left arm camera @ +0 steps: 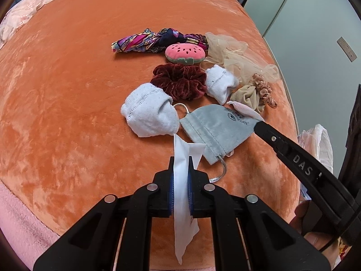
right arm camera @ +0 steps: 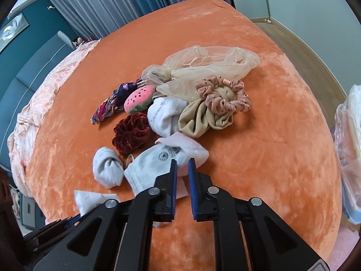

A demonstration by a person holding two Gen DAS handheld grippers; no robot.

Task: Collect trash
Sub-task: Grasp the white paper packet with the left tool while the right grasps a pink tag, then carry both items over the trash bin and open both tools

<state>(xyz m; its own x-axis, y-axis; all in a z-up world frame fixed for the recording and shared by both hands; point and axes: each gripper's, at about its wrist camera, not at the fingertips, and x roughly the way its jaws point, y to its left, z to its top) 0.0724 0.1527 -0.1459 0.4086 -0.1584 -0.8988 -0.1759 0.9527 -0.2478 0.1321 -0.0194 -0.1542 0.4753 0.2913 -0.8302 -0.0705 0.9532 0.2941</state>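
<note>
Gripping a white tissue (left arm camera: 181, 187) in the left gripper (left arm camera: 181, 180), pads closed flat on it, sheet sticking out above and hanging below, lifted clear of the orange blanket (left arm camera: 67, 113). Reads as mid-collection: one piece of trash secured, second being sought. Next to it, a grey mask (left arm camera: 216, 131) lying flat on the blanket, touching a white sock (left arm camera: 149, 113); a pinkish scrap (left arm camera: 244, 110) resting on its far corner. Right gripper (right arm camera: 181, 169) poised just over the mask's near edge, jaws narrowly parted, nothing pinched between them. Next move probably needs a lower reach and a squeeze on mask or scrap alone, without snagging the sock or the maroon scrunchie (left arm camera: 180, 81). Afterwards, likely a carry to the plastic bag (left arm camera: 320, 144) at the bed's right edge.

Cut off: most of the bag, its mouth unseen. Hard to judge: whether right fingertips touch the mask. Mask print unreadable. Farther clutter (scarf, plush, tulle) looks like keepsakes, not trash.
</note>
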